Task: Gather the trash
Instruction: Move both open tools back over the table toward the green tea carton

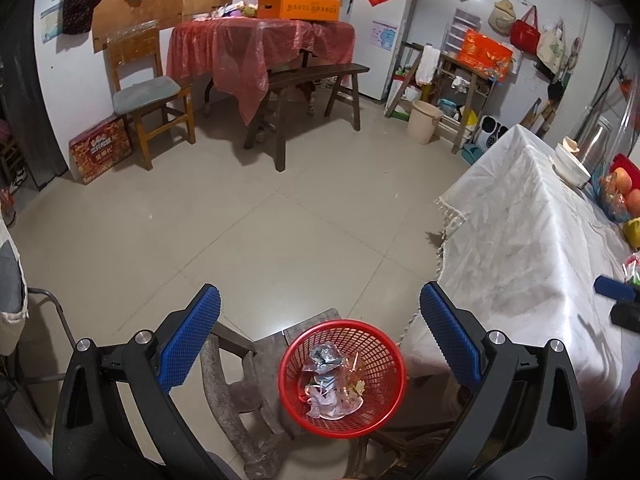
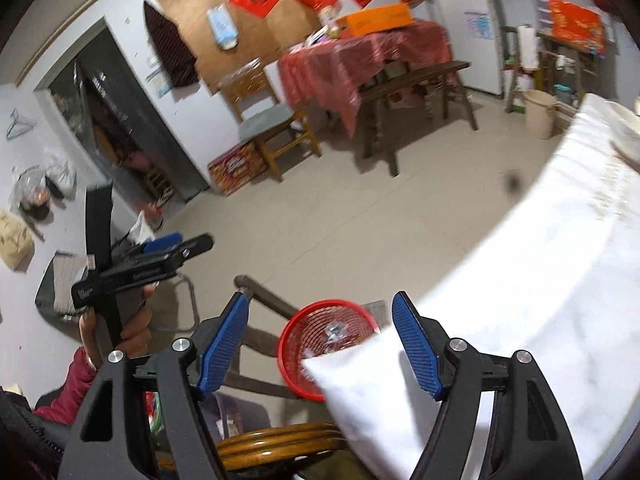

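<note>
Left claw (image 1: 320, 312): spread wide, holding nothing, raised over the floor (image 1: 240, 240).
Basket (image 1: 343, 376): red mesh, on a wooden stool (image 1: 240, 392), at 6 o'clock just below the gap between the left fingers; the cloth-covered surface (image 1: 520, 240) lies at its 2 o'clock.
Trash (image 1: 334, 384): crumpled wrappers inside the basket.
Right claw (image 2: 320, 324): spread wide, holding nothing; basket (image 2: 320, 320) between its fingers at 6 o'clock, partly hidden by the cloth corner (image 2: 360, 392).

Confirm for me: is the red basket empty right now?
No: in the left wrist view the red basket holds crumpled wrappers on its bottom.
</note>
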Demonstrator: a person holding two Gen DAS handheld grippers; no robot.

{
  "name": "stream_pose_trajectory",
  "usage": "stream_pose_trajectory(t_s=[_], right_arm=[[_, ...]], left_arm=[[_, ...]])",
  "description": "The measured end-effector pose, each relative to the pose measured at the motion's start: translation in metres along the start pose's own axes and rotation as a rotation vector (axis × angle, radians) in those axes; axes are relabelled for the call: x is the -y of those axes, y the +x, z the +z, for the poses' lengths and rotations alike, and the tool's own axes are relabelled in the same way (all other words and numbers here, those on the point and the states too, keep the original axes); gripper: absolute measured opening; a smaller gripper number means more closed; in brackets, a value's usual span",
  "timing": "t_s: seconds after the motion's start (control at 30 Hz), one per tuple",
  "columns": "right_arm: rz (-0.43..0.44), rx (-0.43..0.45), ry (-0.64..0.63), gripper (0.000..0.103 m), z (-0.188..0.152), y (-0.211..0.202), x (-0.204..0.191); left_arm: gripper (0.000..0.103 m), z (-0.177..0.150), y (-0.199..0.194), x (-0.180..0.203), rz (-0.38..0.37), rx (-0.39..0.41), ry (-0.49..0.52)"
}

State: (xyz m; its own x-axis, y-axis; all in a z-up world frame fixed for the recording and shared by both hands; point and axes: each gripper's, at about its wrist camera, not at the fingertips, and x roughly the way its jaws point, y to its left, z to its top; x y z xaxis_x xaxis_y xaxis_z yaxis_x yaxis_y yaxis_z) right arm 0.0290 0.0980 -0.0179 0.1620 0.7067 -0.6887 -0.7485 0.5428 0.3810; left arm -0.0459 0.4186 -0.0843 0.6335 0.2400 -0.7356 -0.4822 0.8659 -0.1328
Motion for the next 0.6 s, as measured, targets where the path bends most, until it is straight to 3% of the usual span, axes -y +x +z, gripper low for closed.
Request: stream_pose_trajectory(t_s=[0.33, 0.6], right_arm=[[-0.127, 0.176, 0.124, 0.081, -0.015, -0.08, 0.073], [-0.25, 0.338, 0.246, 0.084, -0.05, -0.16, 0.132]], left_arm=[[0.096, 0.0, -0.008, 0.04, -0.04, 0.013, 0.067], [0.096, -0.002, -0.011, 0.094, -0.104, 0.004, 0.14]])
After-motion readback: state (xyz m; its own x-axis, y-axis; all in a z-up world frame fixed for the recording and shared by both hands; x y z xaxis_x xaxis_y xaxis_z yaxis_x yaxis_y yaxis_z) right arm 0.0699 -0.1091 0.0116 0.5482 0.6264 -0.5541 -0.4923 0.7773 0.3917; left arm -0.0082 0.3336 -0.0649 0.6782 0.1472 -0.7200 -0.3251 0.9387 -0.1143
